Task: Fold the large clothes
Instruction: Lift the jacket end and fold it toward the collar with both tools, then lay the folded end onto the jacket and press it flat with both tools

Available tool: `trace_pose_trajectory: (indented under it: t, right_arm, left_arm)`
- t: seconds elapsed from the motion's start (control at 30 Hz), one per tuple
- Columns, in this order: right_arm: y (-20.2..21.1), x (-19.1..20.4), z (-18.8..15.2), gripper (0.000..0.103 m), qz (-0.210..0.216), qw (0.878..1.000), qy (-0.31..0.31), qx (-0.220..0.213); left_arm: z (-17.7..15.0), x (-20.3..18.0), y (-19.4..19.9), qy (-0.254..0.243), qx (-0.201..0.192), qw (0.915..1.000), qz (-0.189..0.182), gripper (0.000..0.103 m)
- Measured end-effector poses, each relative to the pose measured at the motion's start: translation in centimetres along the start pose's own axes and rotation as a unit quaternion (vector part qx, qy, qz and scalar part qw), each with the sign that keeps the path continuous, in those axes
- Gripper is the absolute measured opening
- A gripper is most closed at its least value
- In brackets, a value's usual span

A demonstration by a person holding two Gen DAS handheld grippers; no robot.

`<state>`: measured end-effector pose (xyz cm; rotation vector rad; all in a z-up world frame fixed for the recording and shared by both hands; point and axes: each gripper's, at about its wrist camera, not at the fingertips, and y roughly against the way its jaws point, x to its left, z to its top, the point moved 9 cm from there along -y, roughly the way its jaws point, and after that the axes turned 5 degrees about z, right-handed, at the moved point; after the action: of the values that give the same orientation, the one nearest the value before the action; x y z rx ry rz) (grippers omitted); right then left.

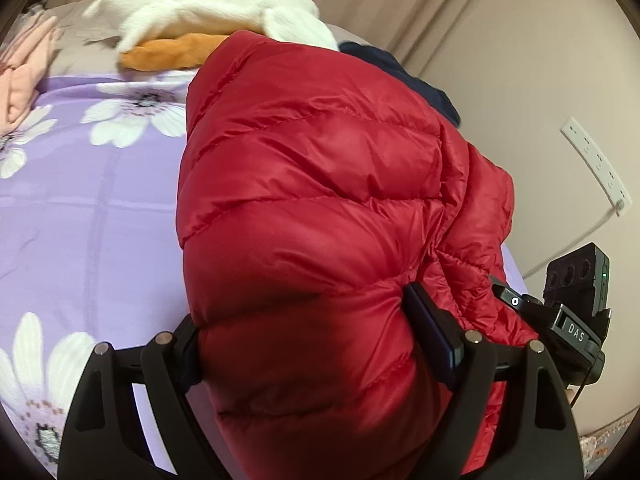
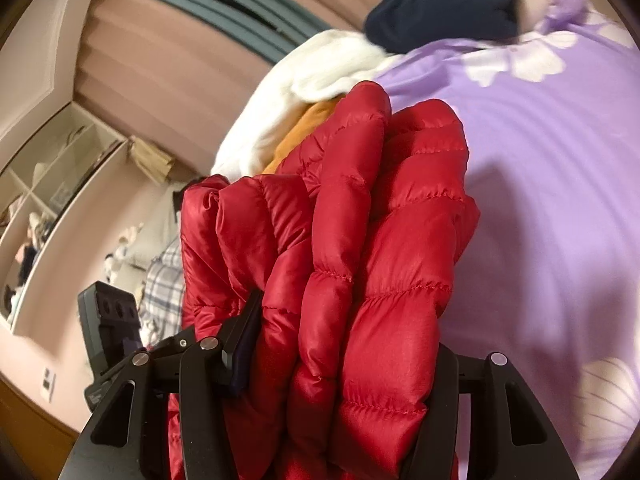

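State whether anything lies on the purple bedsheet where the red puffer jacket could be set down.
Nothing visible does. The red puffer jacket is clamped in both grippers; the purple bedsheet beside it is bare, with the white garment farther off.

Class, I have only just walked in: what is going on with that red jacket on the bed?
A person is folding a red puffer jacket with two handheld grippers. The left gripper is shut on a thick bunch of it, and the right gripper clamps several bunched layers. The jacket is over a purple floral bedspread. White, orange and navy garments lie further back on the bed.
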<state>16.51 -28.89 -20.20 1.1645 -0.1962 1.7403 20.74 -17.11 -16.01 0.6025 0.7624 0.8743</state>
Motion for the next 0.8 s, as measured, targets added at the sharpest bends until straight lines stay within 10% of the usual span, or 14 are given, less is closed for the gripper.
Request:
trace_pose_trajectory:
  t: [0.8]
  right_arm:
    - [-6.5,-0.5,-1.6,0.057,0.003,0.996,0.020,0.083]
  left_arm:
    - [1.4,12.6,-1.4,0.084,0.005,0.9948,0.057,0.086]
